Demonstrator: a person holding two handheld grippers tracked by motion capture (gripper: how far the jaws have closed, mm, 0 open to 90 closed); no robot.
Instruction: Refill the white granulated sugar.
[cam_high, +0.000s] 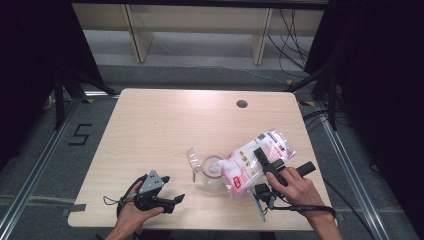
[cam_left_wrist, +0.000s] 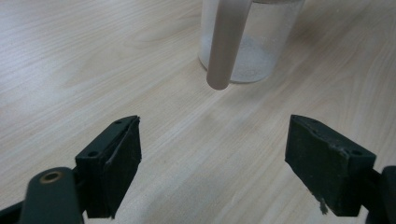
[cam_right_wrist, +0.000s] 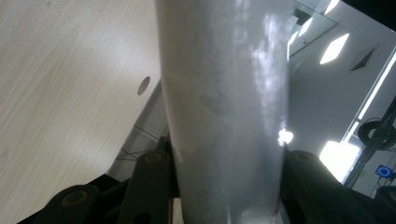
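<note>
We are tipping the white-and-pink plastic refill bag (cam_high: 252, 162), clamped in our right gripper (cam_high: 267, 165), over the clear plastic jar (cam_high: 214, 169) at nine o'clock (left gripper (cam_high: 172, 200) wide, idle); next, a steeper tilt.

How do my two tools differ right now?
The right tool is shut on the bag, tipping it over the jar; the left tool is open and holds nothing. The right is raised above the table; the left sits low near the front edge. Both are hand-held.
</note>
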